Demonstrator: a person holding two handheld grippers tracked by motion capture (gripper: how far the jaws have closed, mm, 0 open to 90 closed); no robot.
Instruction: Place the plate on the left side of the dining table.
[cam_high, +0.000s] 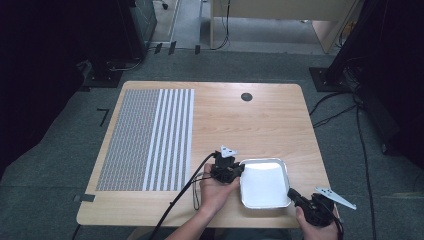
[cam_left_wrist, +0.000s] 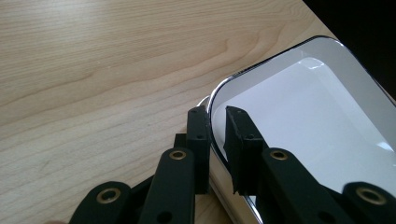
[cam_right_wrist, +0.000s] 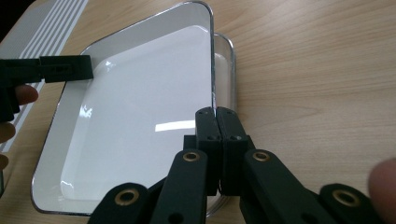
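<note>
A white metal tray (cam_high: 265, 182) lies on the wooden table near its front edge, right of centre. My left gripper (cam_high: 239, 170) is at its left rim. In the left gripper view, that gripper (cam_left_wrist: 217, 112) has one jaw outside the tray (cam_left_wrist: 303, 107) and one inside, shut on the rim with a narrow gap. My right gripper (cam_high: 292, 192) is at the front right corner. In the right gripper view, its jaws (cam_right_wrist: 215, 112) are pressed together on the edge of the tray (cam_right_wrist: 140, 102). A second rim (cam_right_wrist: 231, 60) peeks out beneath. The left gripper (cam_right_wrist: 65, 67) reaches over the far rim.
A grey and white striped mat (cam_high: 145, 140) covers the table's left part. A small black disc (cam_high: 246, 97) sits near the far edge. The table's front edge (cam_high: 200, 222) is close below both hands. Cables lie on the floor at the right.
</note>
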